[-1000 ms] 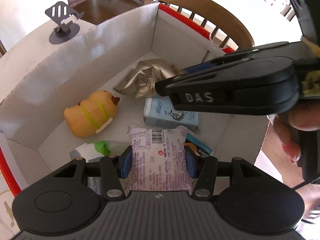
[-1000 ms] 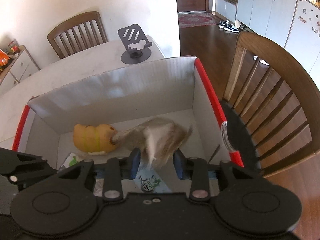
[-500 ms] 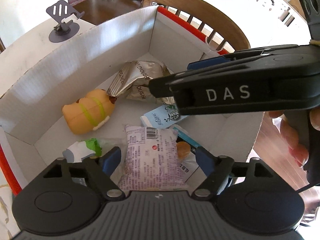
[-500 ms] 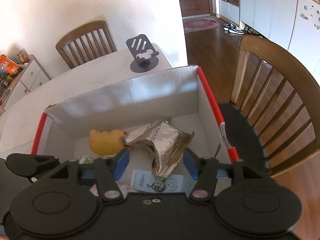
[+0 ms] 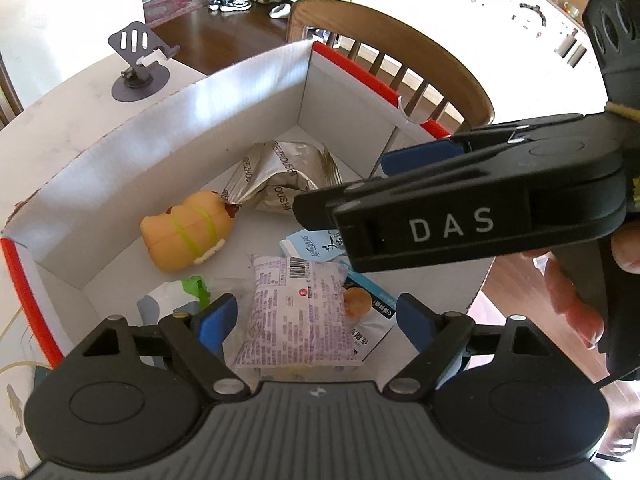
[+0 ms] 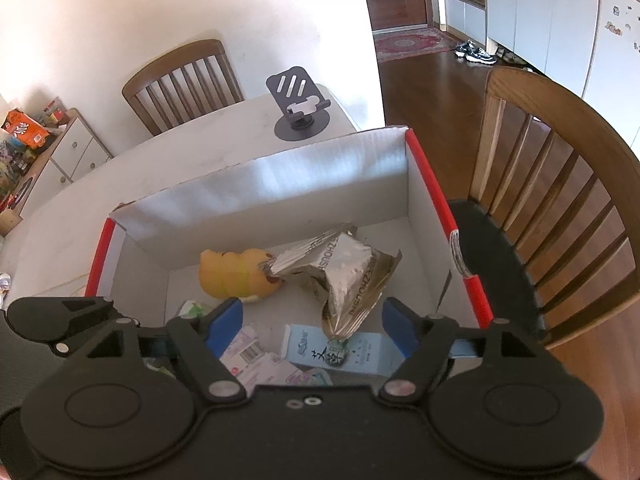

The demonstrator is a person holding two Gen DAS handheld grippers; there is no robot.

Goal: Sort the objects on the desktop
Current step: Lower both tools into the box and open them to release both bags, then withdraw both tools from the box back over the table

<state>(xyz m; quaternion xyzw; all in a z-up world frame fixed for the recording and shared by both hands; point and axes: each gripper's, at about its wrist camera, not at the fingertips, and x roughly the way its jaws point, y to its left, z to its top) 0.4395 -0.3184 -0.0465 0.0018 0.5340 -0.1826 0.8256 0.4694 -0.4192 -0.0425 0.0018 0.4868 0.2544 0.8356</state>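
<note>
Now, through the left wrist view, I see my left claw opening over the white cardboard box, with the purple snack packet lying between its blue pads but untouched by them; the packet rests on the box floor at the near side. Just right of it, a pale blue packet pokes out from under the right claw, which crosses the frame from the right. Further in lie an orange plush toy and a crumpled silver foil bag touching the toy's end.

Through the right wrist view, my right claw is opening too, and nothing is pressed in it; the foil bag sits on the box floor beyond the pads, leaning against the toy. The box stands on the worktop, with a phone stand behind it.

I judge this the release step: both items are dropped in the box. Next I would lift both claws clear of the box walls and look for whatever remains unsorted; none shows here.
</note>
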